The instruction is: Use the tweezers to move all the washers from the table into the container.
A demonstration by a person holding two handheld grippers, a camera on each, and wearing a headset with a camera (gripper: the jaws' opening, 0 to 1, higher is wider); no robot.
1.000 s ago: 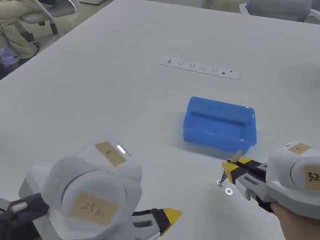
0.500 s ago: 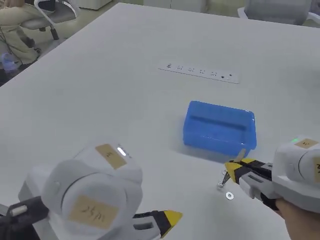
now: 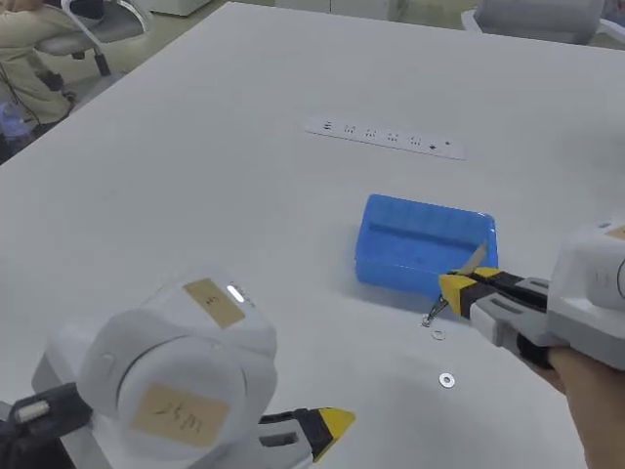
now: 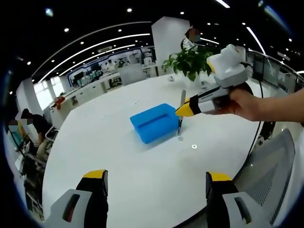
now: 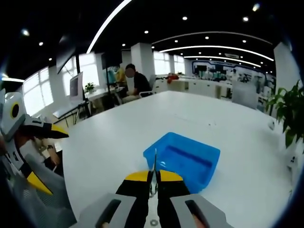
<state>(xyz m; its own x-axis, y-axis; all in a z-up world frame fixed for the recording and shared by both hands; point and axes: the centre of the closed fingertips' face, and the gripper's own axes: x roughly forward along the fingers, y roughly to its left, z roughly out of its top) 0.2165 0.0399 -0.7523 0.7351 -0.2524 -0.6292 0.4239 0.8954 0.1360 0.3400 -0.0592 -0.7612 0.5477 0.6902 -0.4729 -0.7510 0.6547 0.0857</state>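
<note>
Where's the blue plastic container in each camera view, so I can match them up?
Head view: the blue plastic container sits right of centre.
Left gripper view: near the middle.
Right gripper view: just below centre, beyond the jaws.
Shared landmark: the thin metal tweezers, clamped in the right gripper, with their tips close by the container.

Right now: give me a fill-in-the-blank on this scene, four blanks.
The right gripper is shut on the ___.
The container's colour is ___.
___ washers lie on the table.
The left gripper's jaws stand ___.
Missing: tweezers; blue; two; open.
</note>
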